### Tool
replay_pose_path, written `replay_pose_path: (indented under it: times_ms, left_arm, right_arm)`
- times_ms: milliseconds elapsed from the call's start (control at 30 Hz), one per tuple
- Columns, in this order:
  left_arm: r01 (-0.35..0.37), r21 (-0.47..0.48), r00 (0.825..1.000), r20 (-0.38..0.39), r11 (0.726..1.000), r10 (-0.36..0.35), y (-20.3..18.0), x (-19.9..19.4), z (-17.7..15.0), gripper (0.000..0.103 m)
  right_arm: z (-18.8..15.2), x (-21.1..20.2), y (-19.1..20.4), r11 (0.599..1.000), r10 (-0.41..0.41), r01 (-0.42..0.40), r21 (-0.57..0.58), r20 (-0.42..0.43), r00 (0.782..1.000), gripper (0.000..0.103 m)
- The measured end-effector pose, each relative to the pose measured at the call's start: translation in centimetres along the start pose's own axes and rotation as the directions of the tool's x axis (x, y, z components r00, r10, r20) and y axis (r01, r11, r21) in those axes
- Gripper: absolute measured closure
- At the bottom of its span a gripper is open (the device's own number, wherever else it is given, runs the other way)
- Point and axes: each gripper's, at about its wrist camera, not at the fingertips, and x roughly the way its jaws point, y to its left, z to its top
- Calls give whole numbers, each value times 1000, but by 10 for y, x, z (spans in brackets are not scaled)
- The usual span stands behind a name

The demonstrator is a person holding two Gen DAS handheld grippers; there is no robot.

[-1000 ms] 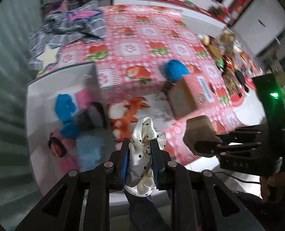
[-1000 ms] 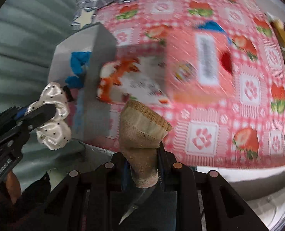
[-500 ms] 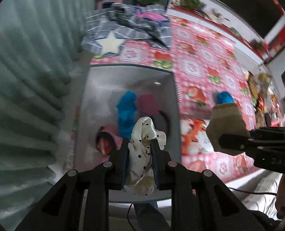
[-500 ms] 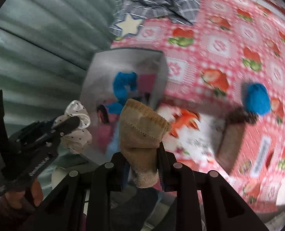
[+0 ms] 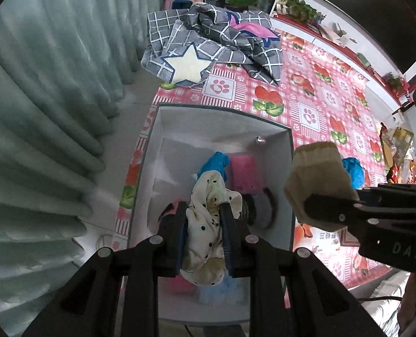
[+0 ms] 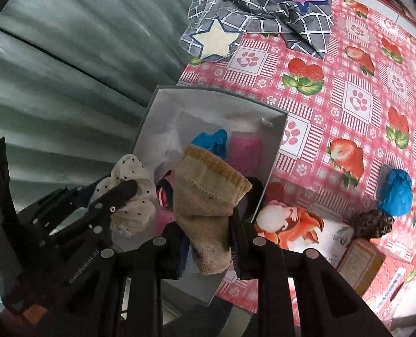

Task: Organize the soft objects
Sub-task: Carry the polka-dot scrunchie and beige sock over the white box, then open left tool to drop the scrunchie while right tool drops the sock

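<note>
Curtain (image 5: pixel 53 112) in pale green folds fills the left of both views, and a pink tablecloth (image 5: pixel 306 106) with strawberries and paw prints covers the surface across the right. At the top of each frame lies a crumpled grey checked cloth (image 5: pixel 216 45) with a cream star. In the centre stands an open grey box (image 5: pixel 222 120) with white inner walls, holding a blue item (image 5: pixel 215 161), a pink item (image 5: pixel 243 172) and some darker pieces too hidden to tell apart. Right of the box in the right wrist view sit a carton with an orange cartoon figure (image 6: pixel 297 230), a blue bundle (image 6: pixel 396 192) and a dark leopard-print piece (image 6: pixel 372 224). The left gripper (image 5: pixel 203 224) is clamped on a cream polka-dot scrunchie (image 5: pixel 208 216) over the box's lower middle. The right gripper (image 6: pixel 208 241) is closed tight on a tan sock (image 6: pixel 208 193), its cuff sticking up past the fingertips, over the box's right wall.
</note>
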Motion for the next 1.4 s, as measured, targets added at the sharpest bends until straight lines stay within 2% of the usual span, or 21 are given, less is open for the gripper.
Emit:
replay_pose_path:
  times_ms: [367, 667, 933, 1033, 1133, 1167, 1200, 1233, 1267, 1300, 1367, 1400]
  left_arm:
    - [-1, -9, 999, -42, 1000, 0, -1, 23, 11, 79]
    - [-7, -13, 998, -68, 1000, 6, 0, 35, 16, 79]
    - [-11, -7, 997, -73, 1000, 11, -1, 38, 17, 75]
    - [-8, -10, 997, -74, 1000, 7, -1, 38, 18, 65]
    - [-9, -9, 998, -61, 1000, 9, -1, 36, 19, 40]
    - [-15, -8, 998, -54, 1000, 15, -2, 35, 19, 27]
    - [-25, -8, 999, -48, 1000, 24, -3, 33, 19, 22]
    - [-29, -7, 999, -43, 1000, 29, -3, 32, 19, 22]
    - [-32, -6, 999, -41, 999, 32, -3, 31, 20, 22]
    - [-30, -9, 999, -39, 1000, 29, -3, 30, 20, 21]
    - [-15, -19, 999, -36, 1000, 15, -3, 30, 20, 16]
    - [-19, -31, 999, -36, 999, 18, -2, 29, 20, 10]
  right_arm:
    - [25, 19, -4, 1000, -8, 8, 11, -33, 999, 77]
    - [33, 29, -7, 1000, -14, 14, 12, -56, 998, 77]
    - [35, 37, -9, 1000, -17, 18, 13, -78, 997, 77]
    - [36, 38, -11, 1000, -19, 21, 12, -79, 997, 77]
    - [37, 38, -11, 1000, -16, 17, 10, -84, 996, 77]
    - [37, 39, -11, 1000, -14, 15, 10, -86, 996, 77]
    - [37, 39, -11, 1000, -12, 12, 10, -88, 996, 76]
    - [37, 39, -11, 1000, -10, 11, 11, -88, 996, 74]
    - [36, 38, -11, 1000, -10, 11, 12, -88, 996, 63]
    - [36, 38, -11, 1000, -7, 9, 13, -87, 996, 44]
    - [36, 36, -12, 1000, 9, -7, 22, -81, 997, 28]
    - [36, 35, -12, 1000, 11, -9, 25, -77, 997, 28]
